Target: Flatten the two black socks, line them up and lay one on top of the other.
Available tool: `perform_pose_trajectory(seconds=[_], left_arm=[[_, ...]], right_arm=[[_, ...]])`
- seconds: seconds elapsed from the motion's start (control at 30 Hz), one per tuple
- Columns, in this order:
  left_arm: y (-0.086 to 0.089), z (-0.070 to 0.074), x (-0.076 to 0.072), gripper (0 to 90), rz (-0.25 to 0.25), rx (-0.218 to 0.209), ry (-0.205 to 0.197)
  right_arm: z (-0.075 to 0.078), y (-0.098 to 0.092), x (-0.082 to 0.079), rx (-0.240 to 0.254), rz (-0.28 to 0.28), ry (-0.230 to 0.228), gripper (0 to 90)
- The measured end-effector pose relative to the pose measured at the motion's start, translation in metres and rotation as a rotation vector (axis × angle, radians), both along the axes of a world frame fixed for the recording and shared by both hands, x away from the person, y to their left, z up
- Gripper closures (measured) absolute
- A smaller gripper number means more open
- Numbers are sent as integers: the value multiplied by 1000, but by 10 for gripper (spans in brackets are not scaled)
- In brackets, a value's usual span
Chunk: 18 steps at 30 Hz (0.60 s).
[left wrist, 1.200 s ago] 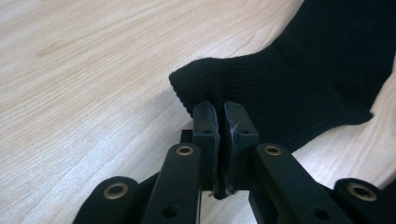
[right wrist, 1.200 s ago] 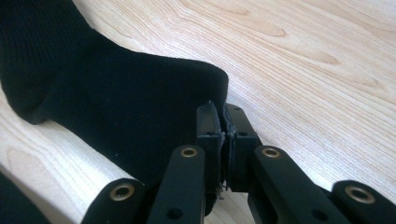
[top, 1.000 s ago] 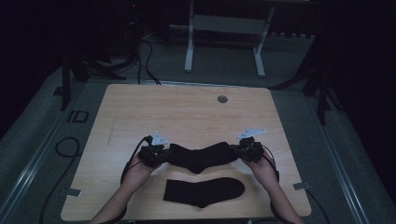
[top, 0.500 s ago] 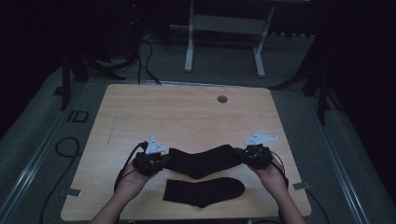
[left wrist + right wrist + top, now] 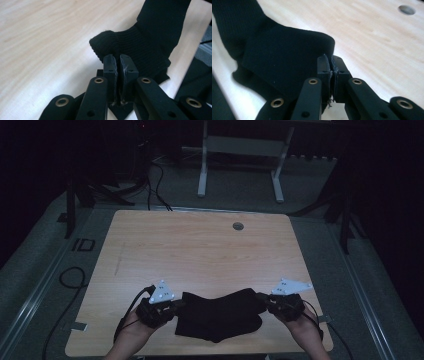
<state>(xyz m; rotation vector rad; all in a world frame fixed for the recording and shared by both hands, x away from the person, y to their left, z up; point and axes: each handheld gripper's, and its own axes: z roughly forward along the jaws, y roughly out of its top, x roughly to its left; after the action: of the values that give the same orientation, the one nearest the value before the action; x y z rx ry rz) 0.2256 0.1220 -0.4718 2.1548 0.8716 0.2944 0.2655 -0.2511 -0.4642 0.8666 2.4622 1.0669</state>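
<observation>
Each gripper, left (image 5: 176, 305) and right (image 5: 261, 300), is clamped on one end of a black sock (image 5: 220, 312) over the desk (image 5: 200, 250).

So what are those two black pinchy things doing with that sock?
A person holds a pair of tongs in each hand at a wooden table. The left tongs are shut on one end of a black sock, and the right tongs are shut on its other end, so the sock hangs stretched between them near the table's front edge. Under it lies more black fabric, perhaps a second sock. A small round hole sits at the far side.
</observation>
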Motion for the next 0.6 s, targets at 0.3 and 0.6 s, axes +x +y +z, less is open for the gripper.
perform_pose_trajectory(seconds=[0.3, 0.6], left_arm=[[2, -43, -1, 853, 11, 2, 119], [-8, -65, 1, 851, -11, 44, 166]], right_arm=[[-42, 4, -11, -48, 16, 125, 863], [-68, 2, -4, -96, -15, 168, 860]])
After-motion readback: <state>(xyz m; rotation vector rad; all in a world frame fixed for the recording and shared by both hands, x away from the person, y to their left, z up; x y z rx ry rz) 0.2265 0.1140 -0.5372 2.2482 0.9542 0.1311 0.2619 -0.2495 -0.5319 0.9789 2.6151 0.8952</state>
